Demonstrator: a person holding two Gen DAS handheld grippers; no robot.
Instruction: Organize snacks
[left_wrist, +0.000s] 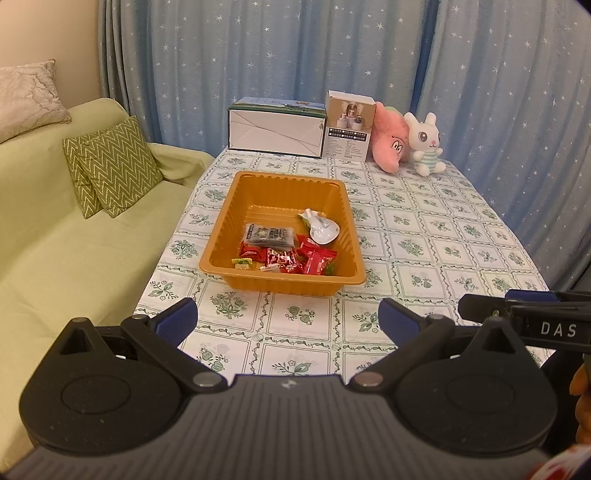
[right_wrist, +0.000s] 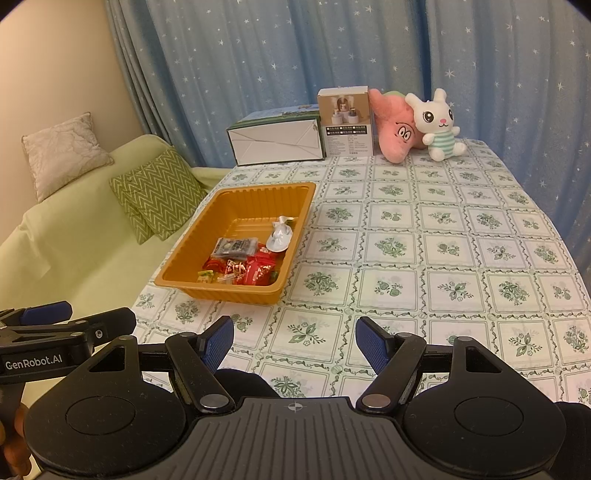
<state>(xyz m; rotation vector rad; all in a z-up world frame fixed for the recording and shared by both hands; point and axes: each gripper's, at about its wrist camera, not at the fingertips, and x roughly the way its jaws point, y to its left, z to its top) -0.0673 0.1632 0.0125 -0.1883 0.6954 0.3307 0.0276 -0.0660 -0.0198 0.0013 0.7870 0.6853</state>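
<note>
An orange plastic tray (left_wrist: 221, 221) (right_wrist: 192, 236) sits on the table's left half. It holds several snacks: a dark packet (left_wrist: 269, 235) (right_wrist: 236, 246), red wrapped candies (left_wrist: 314, 258) (right_wrist: 255, 271), a small yellow-green candy (left_wrist: 242, 263) (right_wrist: 205, 276) and a white packet (left_wrist: 320, 227) (right_wrist: 280, 234). My left gripper (left_wrist: 288, 317) is open and empty, hovering over the table short of the tray's near edge. My right gripper (right_wrist: 294, 341) is open and empty, over the table to the right of the tray's near end.
The table carries a floral-checked cloth (right_wrist: 424, 251). At its far edge stand a white carton (left_wrist: 275, 129), a small product box (left_wrist: 349, 125), a pink plush (left_wrist: 391, 142) and a white bunny plush (left_wrist: 426, 144). A green sofa with cushions (left_wrist: 110, 166) lies left. Blue curtains hang behind.
</note>
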